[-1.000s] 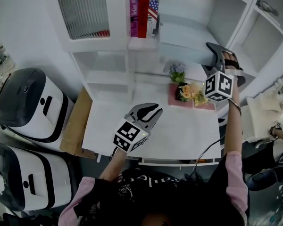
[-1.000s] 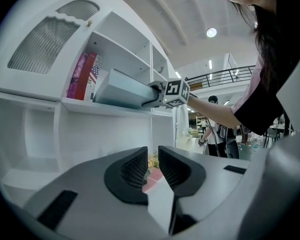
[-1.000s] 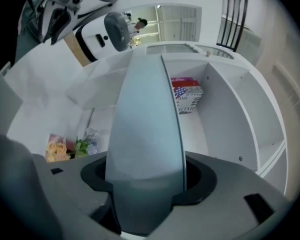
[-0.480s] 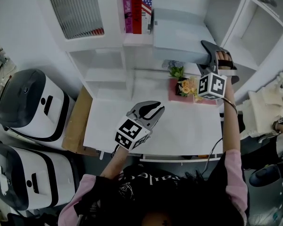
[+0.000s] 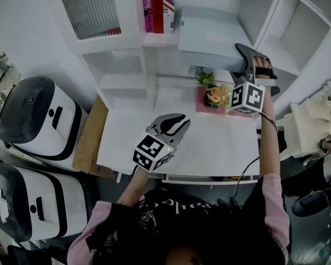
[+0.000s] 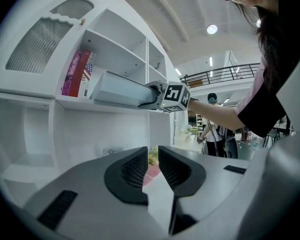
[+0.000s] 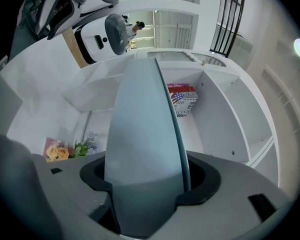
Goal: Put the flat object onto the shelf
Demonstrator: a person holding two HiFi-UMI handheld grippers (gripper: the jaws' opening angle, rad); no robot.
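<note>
Flat object [image 7: 145,124] in the right claw [image 7: 147,181], partway over the shelf [image 5: 157,53].

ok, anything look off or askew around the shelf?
Nothing spilled or damaged. Only the flat object juts out past the shelf front beside the upright books, gripped at its outer end by the right gripper: mid-placement, apparently, not misplaced.

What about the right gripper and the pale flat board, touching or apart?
Touching. Its own view shows the right gripper shut on the pale flat board, with a pad pressed against each face.
</note>
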